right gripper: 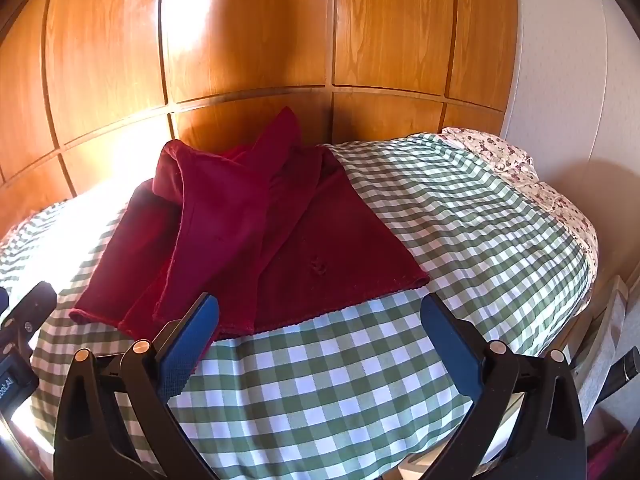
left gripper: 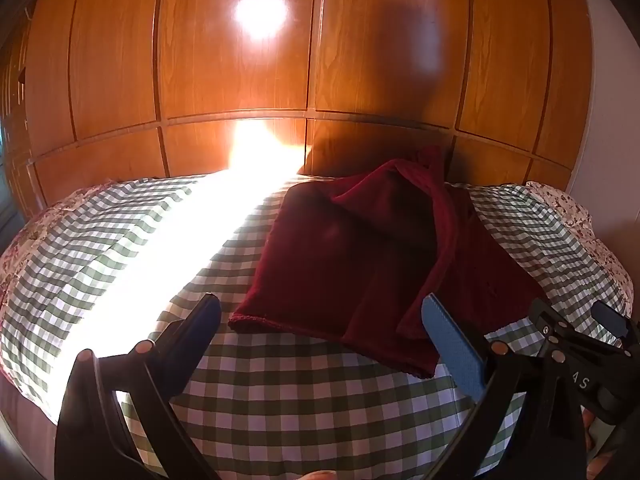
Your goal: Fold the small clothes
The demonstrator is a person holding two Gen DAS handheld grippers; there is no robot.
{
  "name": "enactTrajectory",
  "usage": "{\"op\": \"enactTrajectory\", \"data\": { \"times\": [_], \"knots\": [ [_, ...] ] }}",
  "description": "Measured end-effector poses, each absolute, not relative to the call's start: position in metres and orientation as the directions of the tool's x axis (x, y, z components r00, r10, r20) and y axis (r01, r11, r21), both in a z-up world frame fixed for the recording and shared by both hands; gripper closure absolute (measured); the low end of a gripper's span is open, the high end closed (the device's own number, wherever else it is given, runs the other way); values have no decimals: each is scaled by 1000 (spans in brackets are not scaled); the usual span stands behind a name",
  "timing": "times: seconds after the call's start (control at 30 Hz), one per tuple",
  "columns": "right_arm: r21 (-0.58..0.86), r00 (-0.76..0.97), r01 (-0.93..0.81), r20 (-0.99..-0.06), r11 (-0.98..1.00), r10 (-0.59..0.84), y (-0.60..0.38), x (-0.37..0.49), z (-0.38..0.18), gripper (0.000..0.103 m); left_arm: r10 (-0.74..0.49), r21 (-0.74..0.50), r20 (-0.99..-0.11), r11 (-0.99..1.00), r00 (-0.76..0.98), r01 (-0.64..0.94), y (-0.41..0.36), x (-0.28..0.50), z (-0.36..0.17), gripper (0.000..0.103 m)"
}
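While both tools hang above the near edge of the bed with nothing between their fingers, the folding looks not yet begun: the left gripper (left gripper: 320, 344) stands with its jaws wide apart over bare checked cloth, and the right gripper (right gripper: 320, 340) is spread just as wide, its left blue pad overlapping the garment's near hem in the right wrist view, though contact cannot be told. Just beyond them the dark red garment (right gripper: 256, 232) lies on the green-and-white checked bedspread (right gripper: 460, 216), roughly in the middle of the bed, spread but untidy. Its near hem runs fairly straight, one panel is doubled over the other along a diagonal ridge, and its far end is bunched up against the wooden panelled wall (right gripper: 248, 32). The next move probably calls for lowering each tool to a near corner of the hem and pinching a single layer, since the soft, thick fabric could drag or bunch.
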State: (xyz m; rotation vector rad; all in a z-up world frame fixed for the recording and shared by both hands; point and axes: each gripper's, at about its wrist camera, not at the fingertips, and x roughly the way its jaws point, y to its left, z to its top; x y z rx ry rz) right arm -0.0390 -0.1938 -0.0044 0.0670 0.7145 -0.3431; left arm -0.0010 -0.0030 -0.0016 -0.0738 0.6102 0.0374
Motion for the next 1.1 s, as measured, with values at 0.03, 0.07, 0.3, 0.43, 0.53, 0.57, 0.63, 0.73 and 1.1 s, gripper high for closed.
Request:
{"op": "enactTrajectory", "data": {
  "times": [0.03,0.07,0.3,0.43,0.53,0.57,0.63,0.73,1.1],
  "knots": [
    [-56,703,331,-651,942,-286,-195,-41,-5,3,13,-58,-575,997,818,-56,-3,-1,-2,3],
    [-58,702,330,-652,942,-286,-194,-41,-5,3,13,-58,-576,997,817,-57,-3,-1,-2,3],
    [-58,700,331,-654,942,-286,-194,-40,-4,3,14,-56,-580,997,814,-57,-2,0,-3,3],
    [-61,699,330,-655,942,-287,-192,-39,-5,3,15,-52,-577,997,817,-55,-3,-1,-3,3],
    [-59,697,329,-657,942,-285,-196,-40,-6,3,14,-49,-577,997,817,-51,-4,-1,-3,3],
    [-59,699,329,-656,943,-285,-196,-41,-6,3,14,-48,-577,998,817,-51,-4,-1,-3,3],
    [-61,701,330,-653,942,-287,-197,-41,-6,3,14,-49,-577,997,817,-51,-3,-1,-3,3],
    [-63,702,331,-650,942,-290,-194,-42,-5,3,13,-50,-577,997,817,-51,-3,-1,-2,3],
    [-66,700,329,-652,942,-291,-196,-42,-3,3,15,-40,-565,998,825,-45,-6,-5,1,3]
  ]
}}
